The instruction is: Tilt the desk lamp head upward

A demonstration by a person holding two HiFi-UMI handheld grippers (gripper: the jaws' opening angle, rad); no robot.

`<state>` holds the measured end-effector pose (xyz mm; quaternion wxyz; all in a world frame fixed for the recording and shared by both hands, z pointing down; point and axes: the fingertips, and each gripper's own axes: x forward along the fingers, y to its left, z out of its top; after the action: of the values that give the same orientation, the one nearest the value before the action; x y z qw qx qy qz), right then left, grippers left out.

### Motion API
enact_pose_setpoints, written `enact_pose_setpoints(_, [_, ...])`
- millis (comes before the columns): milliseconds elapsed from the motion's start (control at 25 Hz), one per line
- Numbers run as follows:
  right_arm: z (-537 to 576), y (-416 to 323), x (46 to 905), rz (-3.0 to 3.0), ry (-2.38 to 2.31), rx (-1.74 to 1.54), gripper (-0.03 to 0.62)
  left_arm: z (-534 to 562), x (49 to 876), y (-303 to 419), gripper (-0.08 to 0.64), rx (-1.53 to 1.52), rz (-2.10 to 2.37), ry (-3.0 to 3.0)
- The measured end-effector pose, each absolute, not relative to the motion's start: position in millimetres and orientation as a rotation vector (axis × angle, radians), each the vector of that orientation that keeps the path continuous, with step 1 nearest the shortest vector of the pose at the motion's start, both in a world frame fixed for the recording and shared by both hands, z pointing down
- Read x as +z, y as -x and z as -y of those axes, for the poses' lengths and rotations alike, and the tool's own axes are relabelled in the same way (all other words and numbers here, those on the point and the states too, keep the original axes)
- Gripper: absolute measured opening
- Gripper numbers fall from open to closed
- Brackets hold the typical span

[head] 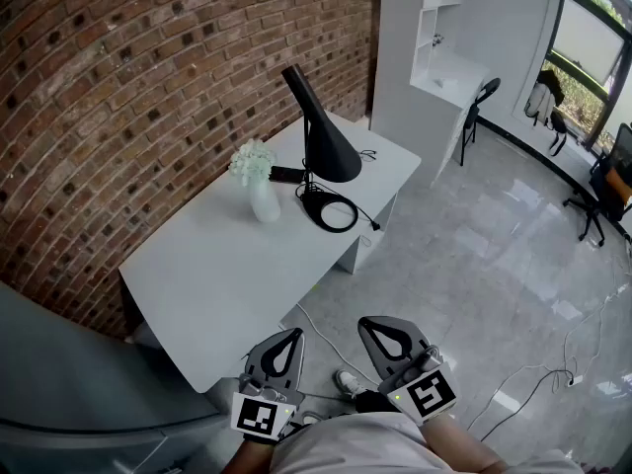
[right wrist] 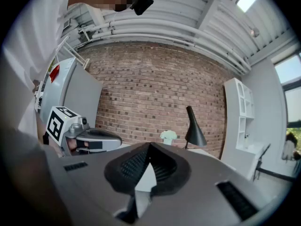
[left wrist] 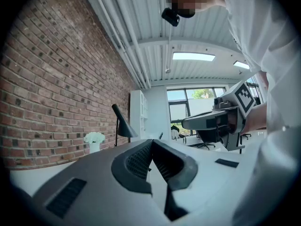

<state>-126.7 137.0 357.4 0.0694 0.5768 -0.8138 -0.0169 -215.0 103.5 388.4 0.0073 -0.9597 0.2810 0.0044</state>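
The desk lamp head point(head: 326, 141) stood at the far end of the white surface point(head: 212, 275), with its cone steep and the narrow end up. It lay well ahead of us. Our left gripper point(head: 293, 333) and right gripper point(head: 366, 322) hung near our body, jaws clenched on nothing, and we judged neither clearly nearer.

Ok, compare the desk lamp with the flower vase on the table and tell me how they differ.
Colour: the desk lamp is black, the flower vase white with pale blooms.
Height: the desk lamp rises well above the flower vase.
Pose: the desk lamp's cone head slants downward, while the flower vase stands straight up.
Both stand close together on the white table, near the brick wall.
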Motion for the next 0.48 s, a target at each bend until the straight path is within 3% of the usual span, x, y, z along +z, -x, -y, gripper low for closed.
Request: enact_pose_setpoints(480, [-142.4,143.0,359.1,2.461,-1.695,-0.048,0.015,-110.0,389.9,226.9,0.006,0.018,-0.896,3.005])
